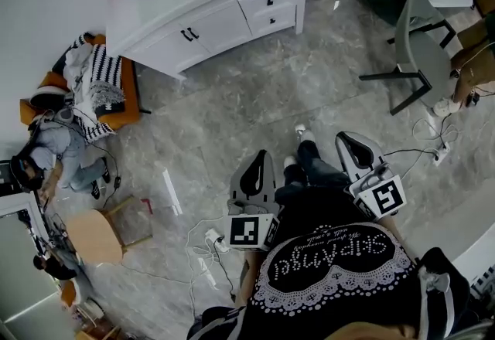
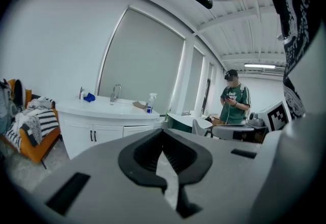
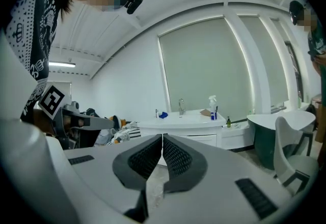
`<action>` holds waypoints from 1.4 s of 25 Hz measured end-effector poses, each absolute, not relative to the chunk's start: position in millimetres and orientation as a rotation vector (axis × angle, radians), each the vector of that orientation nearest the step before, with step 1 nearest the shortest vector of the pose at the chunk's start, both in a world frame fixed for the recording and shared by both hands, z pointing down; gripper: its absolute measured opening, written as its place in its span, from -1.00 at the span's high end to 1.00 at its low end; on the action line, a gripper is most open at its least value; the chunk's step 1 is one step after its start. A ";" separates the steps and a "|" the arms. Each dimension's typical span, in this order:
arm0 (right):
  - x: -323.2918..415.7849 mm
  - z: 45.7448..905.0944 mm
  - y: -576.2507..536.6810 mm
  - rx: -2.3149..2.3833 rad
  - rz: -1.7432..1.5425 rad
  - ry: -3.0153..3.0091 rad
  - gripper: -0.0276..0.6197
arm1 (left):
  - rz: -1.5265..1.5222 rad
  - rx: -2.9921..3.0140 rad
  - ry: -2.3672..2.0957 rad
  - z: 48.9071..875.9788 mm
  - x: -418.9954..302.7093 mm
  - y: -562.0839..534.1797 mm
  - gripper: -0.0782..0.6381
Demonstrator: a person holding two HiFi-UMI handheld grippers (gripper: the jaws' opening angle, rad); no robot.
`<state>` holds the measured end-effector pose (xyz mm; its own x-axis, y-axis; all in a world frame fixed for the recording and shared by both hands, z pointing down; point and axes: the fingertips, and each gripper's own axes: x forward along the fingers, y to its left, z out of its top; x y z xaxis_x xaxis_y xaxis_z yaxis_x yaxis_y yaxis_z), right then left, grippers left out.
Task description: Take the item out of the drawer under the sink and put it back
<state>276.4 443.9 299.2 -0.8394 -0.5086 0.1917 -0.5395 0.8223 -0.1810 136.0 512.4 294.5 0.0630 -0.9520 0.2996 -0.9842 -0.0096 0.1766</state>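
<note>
Nothing is done yet. The drawers point(image 1: 267, 9) of the sink cabinet point(image 1: 203, 28) are closed and the item is out of sight, presumably inside. Your left hand-held gripper point(image 1: 258, 159) and right hand-held gripper point(image 1: 350, 142) are clenched empty, well apart from the cabinet.

Floor point(image 1: 255, 107): grey marbled tiles, glossy.
Walls point(image 2: 56, 50): plain white.
Window point(image 3: 204, 65): tall, wide, pale and covered, behind the vanity.
Light point(image 3: 62, 64): one lit strip on the white beamed ceiling.
Vanity point(image 1: 209, 29): white, dark handles, against the wall.
Chair point(image 1: 421, 45): grey with black legs, right of the vanity.
Armchair point(image 1: 130, 99): orange, heaped with striped cloth, left of the vanity.
Stool point(image 1: 93, 236): pale wood, near the floor's left edge.
</note>
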 end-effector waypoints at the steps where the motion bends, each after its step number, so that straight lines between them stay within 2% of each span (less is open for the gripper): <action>1: 276.9 298.4 436.2 0.820 0.353 -2.878 0.86 | 0.139 2.012 -1.945 293.9 135.8 506.6 0.77; 16: 303.8 301.4 359.9 0.794 0.370 -2.940 0.85 | 0.122 2.008 -2.078 269.8 150.1 446.7 0.77; 35: 256.2 305.8 296.3 0.677 0.580 -3.041 0.85 | 0.096 2.196 -1.790 280.9 130.9 355.5 0.77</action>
